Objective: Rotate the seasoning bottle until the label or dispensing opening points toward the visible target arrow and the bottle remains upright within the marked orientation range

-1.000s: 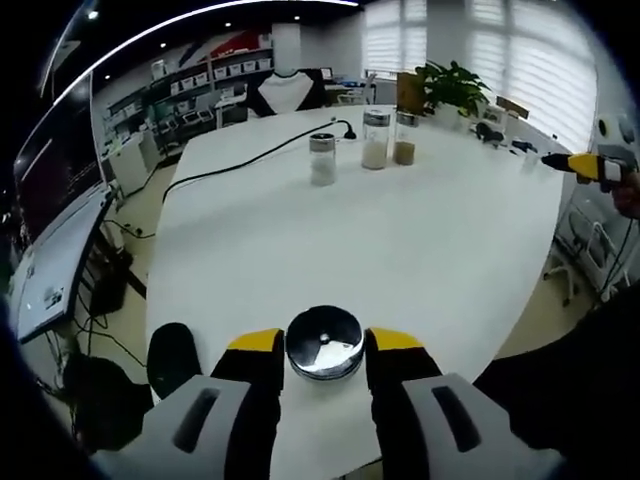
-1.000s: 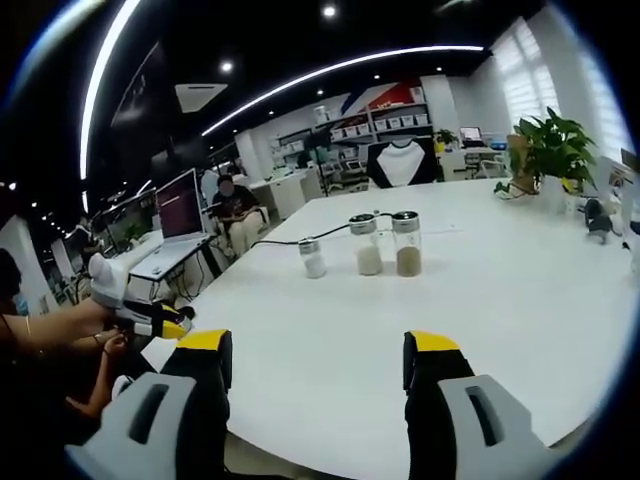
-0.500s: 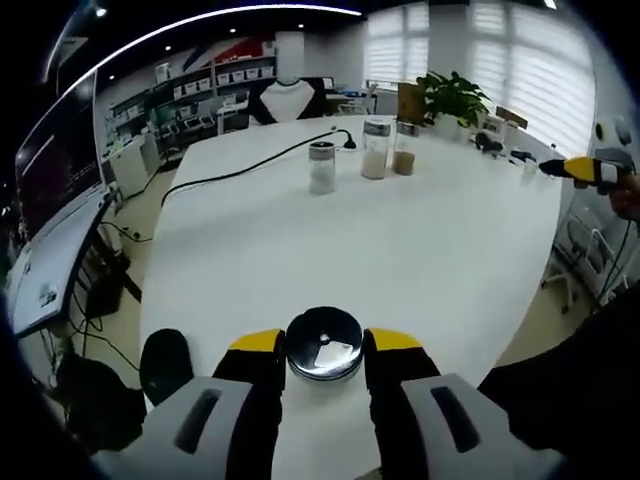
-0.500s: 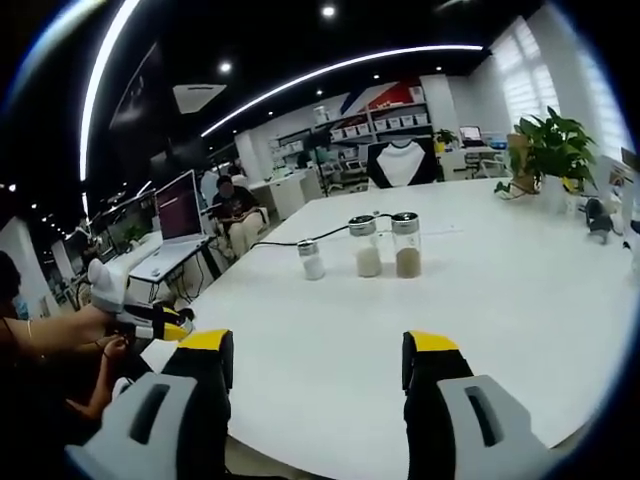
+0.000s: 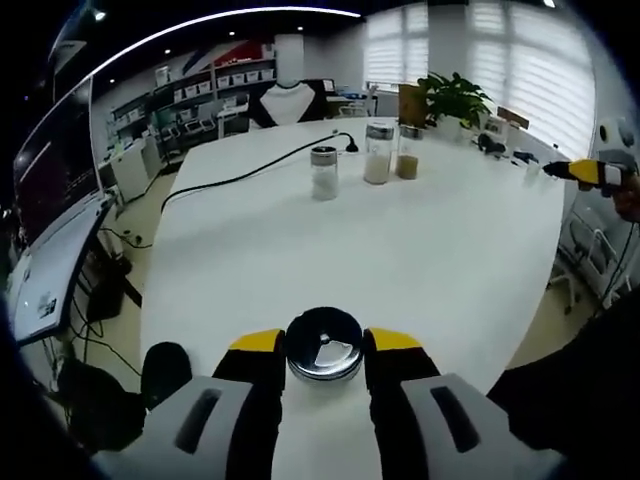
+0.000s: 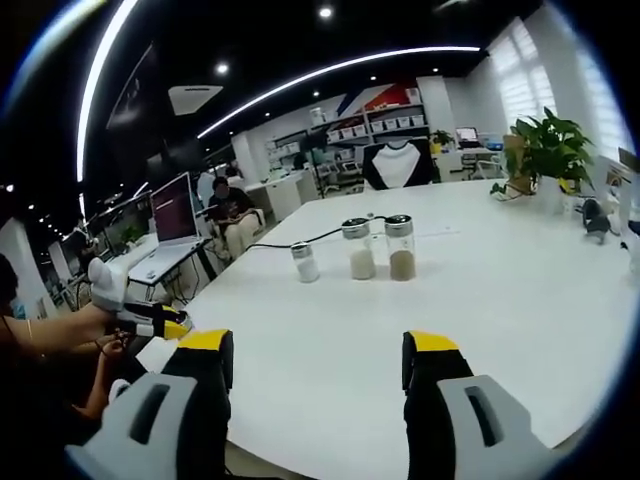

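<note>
— Bottle location?
— Low centre of the left gripper view, upright on the white table, with the left gripper clamped on its shiny lid.
— Right gripper?
— Jaws spread, holding nothing; three jars stand mid-frame beyond.

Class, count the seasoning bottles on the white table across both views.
4: one between the left gripper jaws; three grouped far across the table: white-filled, beige-filled, brown-filled.
</note>
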A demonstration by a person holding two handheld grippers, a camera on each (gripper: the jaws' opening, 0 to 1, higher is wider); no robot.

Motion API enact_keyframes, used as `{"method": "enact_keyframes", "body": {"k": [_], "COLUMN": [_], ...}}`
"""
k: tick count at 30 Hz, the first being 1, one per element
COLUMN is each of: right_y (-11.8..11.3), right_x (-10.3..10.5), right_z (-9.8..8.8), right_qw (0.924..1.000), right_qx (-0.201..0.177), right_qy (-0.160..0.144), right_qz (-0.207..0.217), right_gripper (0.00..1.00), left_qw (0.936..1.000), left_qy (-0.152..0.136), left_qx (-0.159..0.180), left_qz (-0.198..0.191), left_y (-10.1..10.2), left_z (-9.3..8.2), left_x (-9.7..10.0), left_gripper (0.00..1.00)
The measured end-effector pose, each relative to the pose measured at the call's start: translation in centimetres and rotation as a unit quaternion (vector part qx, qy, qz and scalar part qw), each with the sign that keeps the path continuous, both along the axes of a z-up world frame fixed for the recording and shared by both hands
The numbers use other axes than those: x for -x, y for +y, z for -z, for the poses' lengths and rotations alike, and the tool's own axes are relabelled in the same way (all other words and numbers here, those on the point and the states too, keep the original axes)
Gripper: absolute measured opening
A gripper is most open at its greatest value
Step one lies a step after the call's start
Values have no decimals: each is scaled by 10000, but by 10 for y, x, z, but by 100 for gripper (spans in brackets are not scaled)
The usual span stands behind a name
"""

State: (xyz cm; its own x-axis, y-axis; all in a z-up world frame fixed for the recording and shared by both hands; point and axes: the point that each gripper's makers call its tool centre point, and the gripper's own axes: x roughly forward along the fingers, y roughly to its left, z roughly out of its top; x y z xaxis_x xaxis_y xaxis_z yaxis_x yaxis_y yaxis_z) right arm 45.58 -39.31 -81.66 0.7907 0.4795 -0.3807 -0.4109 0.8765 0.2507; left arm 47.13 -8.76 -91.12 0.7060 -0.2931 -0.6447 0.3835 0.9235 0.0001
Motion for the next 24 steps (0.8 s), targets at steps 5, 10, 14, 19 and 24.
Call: {"method": "enact_keyframes", "body": {"k": [5,10,14,19,24], "right_y": [-2,1,7,15,32], "right_x": [-4,-10,-14,-18,-22], "right_z": [0,1,5,2,-6], "right_qw": [10000,10000,9999,9997,9989], "right_qx": [3,-81,-121,-110,10], "right_qy": [12,5,46,58,25], "right_qz": [-6,-10,-93,-207,-470], "right_gripper": [68,68,68,68,68], "left_qw": [10000,10000,10000,10000,9995], "left_qy": [-4,-37,-32,-76,-124], "left_qx": [50,54,-13,35,288], "left_qz": [31,49,31,35,10], "left_y": [-3,-6,-7,-10,-10], "left_z": [0,0,1,2,-2], "left_x": [-2,-2,-1,4,12], "left_gripper": [33,33,35,48,51]}}
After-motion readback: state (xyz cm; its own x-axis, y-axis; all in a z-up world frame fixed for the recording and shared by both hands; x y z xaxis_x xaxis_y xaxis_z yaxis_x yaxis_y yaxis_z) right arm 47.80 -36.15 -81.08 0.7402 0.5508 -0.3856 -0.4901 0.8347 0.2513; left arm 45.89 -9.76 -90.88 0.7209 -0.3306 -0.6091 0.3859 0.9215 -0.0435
